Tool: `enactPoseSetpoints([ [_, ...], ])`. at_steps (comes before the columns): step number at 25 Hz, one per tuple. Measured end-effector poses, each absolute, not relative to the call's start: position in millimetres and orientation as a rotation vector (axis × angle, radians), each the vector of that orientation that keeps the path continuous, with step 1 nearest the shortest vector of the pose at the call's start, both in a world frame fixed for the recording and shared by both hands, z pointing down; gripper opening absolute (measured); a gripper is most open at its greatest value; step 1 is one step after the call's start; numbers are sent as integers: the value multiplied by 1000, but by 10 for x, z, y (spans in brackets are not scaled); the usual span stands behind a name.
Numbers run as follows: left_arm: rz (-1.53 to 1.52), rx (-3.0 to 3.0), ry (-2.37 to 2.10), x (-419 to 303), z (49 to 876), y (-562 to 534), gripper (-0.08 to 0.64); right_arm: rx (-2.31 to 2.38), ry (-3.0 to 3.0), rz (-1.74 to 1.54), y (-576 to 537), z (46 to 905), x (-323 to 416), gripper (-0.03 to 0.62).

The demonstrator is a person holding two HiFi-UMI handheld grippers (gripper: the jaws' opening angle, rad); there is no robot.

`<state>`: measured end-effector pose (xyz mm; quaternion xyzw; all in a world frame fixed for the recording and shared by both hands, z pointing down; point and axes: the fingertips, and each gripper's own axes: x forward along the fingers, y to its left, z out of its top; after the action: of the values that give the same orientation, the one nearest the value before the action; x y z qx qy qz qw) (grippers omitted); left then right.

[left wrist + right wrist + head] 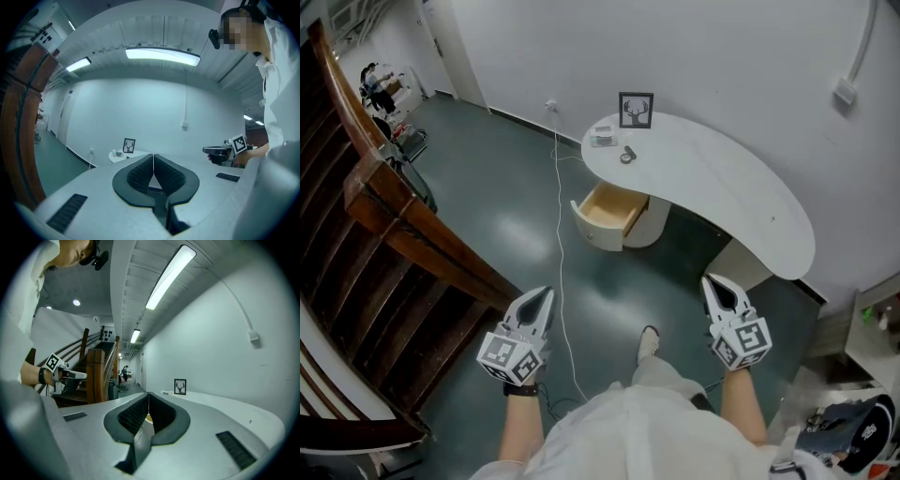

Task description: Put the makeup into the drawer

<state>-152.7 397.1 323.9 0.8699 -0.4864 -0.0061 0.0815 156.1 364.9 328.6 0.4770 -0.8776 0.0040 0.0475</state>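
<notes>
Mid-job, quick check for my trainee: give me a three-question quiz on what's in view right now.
1. True or false: the drawer under the white desk stands open.
2. What stands at the desk's far end, by the wall? A) picture frame B) lamp C) mirror
3. Fill in: the left gripper and right gripper both have their jaws ____.
Key: 1 true; 2 A; 3 shut, with nothing between them.

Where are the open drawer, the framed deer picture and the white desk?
open drawer (611, 208): head view, its wooden floor.
framed deer picture (636, 110): head view, middle of the print.
white desk (722, 187): head view, bare tabletop.
</notes>
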Motion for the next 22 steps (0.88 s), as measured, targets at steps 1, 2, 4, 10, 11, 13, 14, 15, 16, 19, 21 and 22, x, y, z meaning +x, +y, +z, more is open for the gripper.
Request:
enactPoseSetpoints([
  [1, -21, 2597, -1463, -1519, 3219, 3859, 17, 1451, -2679, 17, 3533, 3291, 1582, 9],
  [2, -25, 2595, -1472, -1507, 3196, 3731, 17, 1449, -2681, 22, 3403, 3293, 1607, 9],
  [4, -27, 2598, -1484, -1462, 3147, 3449, 17, 1452, -2687, 24, 3117, 3271, 1662, 9],
  [10, 38, 2648, -1479, -1117, 3015, 2651, 17, 1449, -2707, 13, 2314, 3154, 1861, 11],
  [11, 42, 2659, -1474, -1043, 2985, 2532, 17, 1436, -2713, 8, 2197, 3137, 1887, 11],
  [13, 46, 2674, -1470, -907, 2933, 2328, 17, 1411, -2725, 4, 1996, 3114, 1942, 11],
  [14, 46, 2677, -1471, -848, 2917, 2239, 17, 1402, -2733, 9, 1904, 3106, 1976, 11],
  [15, 47, 2678, -1474, -797, 2905, 2156, 17, 1394, -2742, 13, 1812, 3094, 2012, 11],
  [16, 46, 2677, -1479, -756, 2898, 2081, 17, 1386, -2751, 15, 1722, 3080, 2042, 11],
  [19, 42, 2669, -1506, -691, 2893, 1893, 17, 1351, -2767, 1, 1489, 3057, 2091, 11],
  [21, 31, 2658, -1526, -675, 2906, 1780, 17, 1324, -2770, -7, 1358, 3079, 2103, 11],
  [22, 25, 2652, -1533, -672, 2915, 1733, 17, 1311, -2769, -5, 1302, 3095, 2100, 11],
])
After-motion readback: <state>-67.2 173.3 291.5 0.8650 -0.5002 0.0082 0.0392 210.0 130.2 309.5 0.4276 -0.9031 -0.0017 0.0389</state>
